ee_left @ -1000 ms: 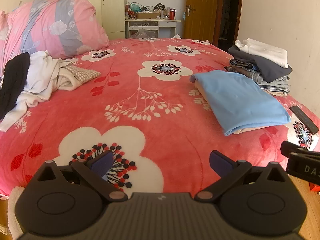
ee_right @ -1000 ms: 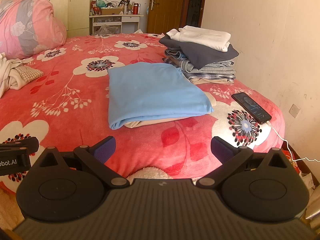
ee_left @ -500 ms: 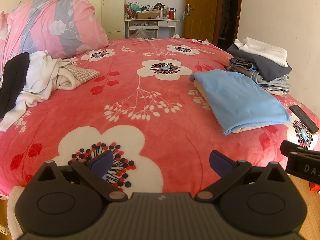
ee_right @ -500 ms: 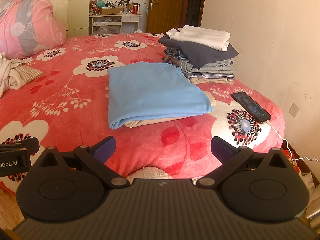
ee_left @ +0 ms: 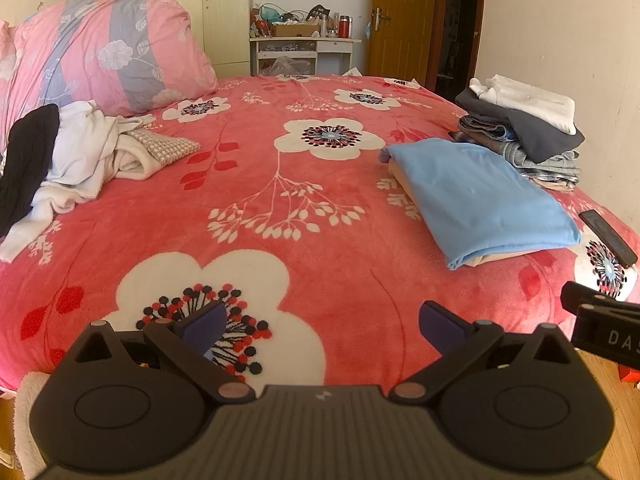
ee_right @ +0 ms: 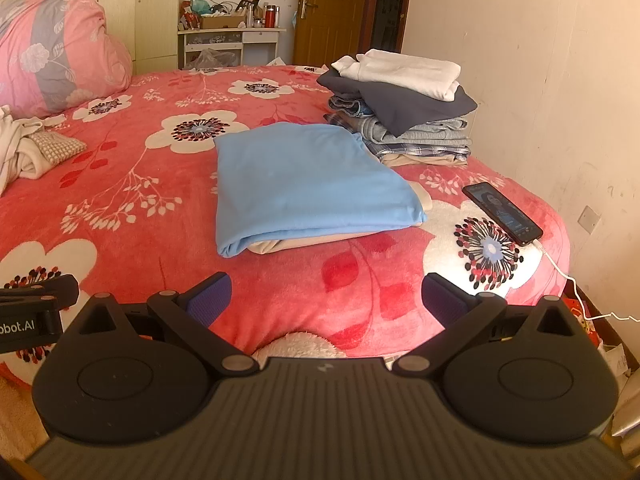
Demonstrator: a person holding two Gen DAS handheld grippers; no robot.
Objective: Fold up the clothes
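Observation:
A folded light-blue garment (ee_left: 476,196) (ee_right: 308,184) lies on a beige one on the right of the red floral bed (ee_left: 280,208). A stack of folded clothes (ee_left: 524,132) (ee_right: 404,108) sits behind it by the wall. A pile of unfolded white, black and checked clothes (ee_left: 76,152) (ee_right: 28,148) lies at the left. My left gripper (ee_left: 322,322) is open and empty over the bed's near edge. My right gripper (ee_right: 324,298) is open and empty in front of the blue garment, and it also shows at the right edge of the left wrist view.
A black phone (ee_right: 502,213) (ee_left: 608,236) on a white cable lies on the bed's right corner. A big pink floral pillow (ee_left: 104,52) stands at the back left. A cluttered white desk (ee_left: 304,50) and a brown door (ee_left: 400,20) are beyond the bed.

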